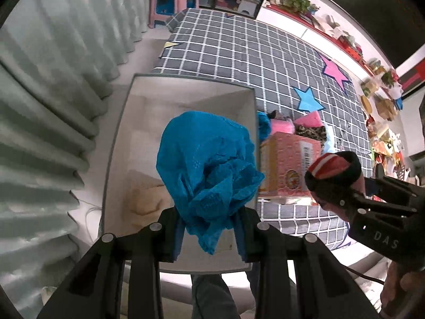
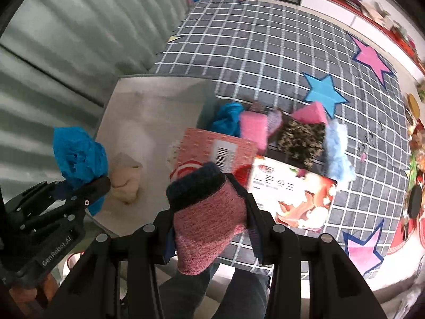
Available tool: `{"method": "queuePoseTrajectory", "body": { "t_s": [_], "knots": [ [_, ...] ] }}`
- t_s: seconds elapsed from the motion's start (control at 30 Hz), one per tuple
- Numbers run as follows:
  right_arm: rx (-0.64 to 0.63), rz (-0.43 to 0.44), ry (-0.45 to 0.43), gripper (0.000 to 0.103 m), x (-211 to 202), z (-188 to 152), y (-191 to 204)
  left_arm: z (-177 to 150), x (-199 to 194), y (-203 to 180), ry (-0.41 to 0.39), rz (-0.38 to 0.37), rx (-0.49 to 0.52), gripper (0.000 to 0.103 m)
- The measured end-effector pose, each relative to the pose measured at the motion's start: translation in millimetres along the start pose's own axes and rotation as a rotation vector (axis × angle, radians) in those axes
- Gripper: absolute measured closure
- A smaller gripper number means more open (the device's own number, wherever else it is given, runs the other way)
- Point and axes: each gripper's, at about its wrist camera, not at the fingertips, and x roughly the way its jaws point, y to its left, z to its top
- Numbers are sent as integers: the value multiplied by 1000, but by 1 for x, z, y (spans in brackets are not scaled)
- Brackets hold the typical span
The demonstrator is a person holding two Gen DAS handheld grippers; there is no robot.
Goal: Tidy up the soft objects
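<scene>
at the centre of the left wrist view, the left gripper [image 1: 209, 228] is clenched on a blue mesh cloth [image 1: 207, 164] hanging above the white bin [image 1: 117, 143]; released off-centre, it could drape over the rim. low in the right wrist view, the right gripper [image 2: 212, 228] grasps a pink sock [image 2: 207, 220] over the bed edge, where dropped, it would miss the bin.

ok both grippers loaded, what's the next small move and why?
Probably open the left gripper: its blue mesh cloth already hangs over the open white bin, where a beige item lies. The right gripper, clamping the pink sock, looks short of the bin.
</scene>
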Motion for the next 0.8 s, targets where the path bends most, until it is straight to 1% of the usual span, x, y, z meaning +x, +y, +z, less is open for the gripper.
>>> {"method": "queuePoseTrajectory", "body": {
  "t_s": [0.23, 0.43, 0.67, 0.8],
  "knots": [
    [-77, 20, 11, 57, 8, 12, 32, -2, -1, 25, 6, 20, -57, 68],
    [-135, 22, 32, 57, 18, 13, 54, -7, -2, 41, 7, 24, -102, 68],
    [-194, 30, 52, 57, 28, 14, 75, -12, -1, 59, 15, 35, -156, 68],
    [-216, 31, 56, 57, 30, 17, 82, -11, 1, 66, 18, 43, -170, 68]
  ]
}}
